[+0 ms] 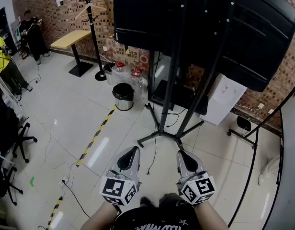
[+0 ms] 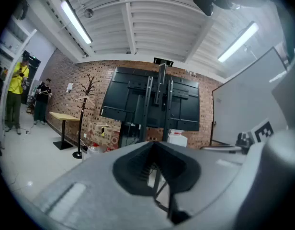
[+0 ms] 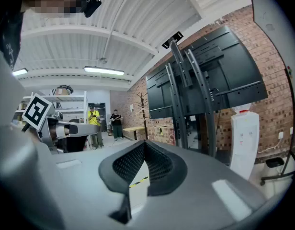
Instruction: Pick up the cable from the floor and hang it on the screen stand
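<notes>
Fingers of the left gripper [image 1: 130, 151] and right gripper [image 1: 184, 155] are closed (nothing held); one should be opened above the cable [image 1: 153, 155] first.

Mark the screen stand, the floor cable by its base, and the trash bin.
screen stand [image 1: 172, 80], head view, on its left upright pole.
cable [image 1: 154, 153], head view, on the middle of its run across the floor tiles.
trash bin [image 1: 123, 98], head view, on its side wall.
</notes>
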Demonstrator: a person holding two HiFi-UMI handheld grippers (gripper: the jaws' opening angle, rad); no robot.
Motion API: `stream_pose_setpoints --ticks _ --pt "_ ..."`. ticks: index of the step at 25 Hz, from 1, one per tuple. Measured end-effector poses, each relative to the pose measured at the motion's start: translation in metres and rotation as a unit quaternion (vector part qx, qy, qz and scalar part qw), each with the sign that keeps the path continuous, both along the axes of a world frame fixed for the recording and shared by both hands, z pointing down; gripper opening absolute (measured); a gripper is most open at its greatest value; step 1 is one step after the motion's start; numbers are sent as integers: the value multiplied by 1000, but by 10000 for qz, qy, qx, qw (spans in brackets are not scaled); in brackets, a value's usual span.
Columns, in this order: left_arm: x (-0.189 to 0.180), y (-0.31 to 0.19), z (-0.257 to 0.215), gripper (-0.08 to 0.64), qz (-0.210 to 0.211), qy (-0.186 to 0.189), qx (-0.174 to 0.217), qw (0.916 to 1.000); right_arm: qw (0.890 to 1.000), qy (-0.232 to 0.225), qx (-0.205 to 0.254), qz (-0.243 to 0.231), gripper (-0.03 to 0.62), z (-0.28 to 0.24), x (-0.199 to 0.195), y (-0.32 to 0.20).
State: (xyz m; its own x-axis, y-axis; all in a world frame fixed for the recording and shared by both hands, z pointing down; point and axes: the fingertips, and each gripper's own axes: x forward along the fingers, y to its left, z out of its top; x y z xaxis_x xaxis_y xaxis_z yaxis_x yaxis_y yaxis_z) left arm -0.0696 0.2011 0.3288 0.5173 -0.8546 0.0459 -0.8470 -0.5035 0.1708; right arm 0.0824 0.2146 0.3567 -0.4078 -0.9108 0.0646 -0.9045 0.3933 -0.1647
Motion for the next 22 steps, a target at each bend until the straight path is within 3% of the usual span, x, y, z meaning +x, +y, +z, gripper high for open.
stream_pose_setpoints --ticks 9,14,22 --pt "-28 -25 24 5 -473 -49 -210 9986 9986 43 -357 379 8 38 40 -36" --pt "-35 -52 40 6 -832 -130 -371 9958 9980 125 -615 77 8 75 39 -87" --pt "-37 -153 29 5 -1592 -633 -140 9851 9951 607 -669 -408 9 138 54 -208"
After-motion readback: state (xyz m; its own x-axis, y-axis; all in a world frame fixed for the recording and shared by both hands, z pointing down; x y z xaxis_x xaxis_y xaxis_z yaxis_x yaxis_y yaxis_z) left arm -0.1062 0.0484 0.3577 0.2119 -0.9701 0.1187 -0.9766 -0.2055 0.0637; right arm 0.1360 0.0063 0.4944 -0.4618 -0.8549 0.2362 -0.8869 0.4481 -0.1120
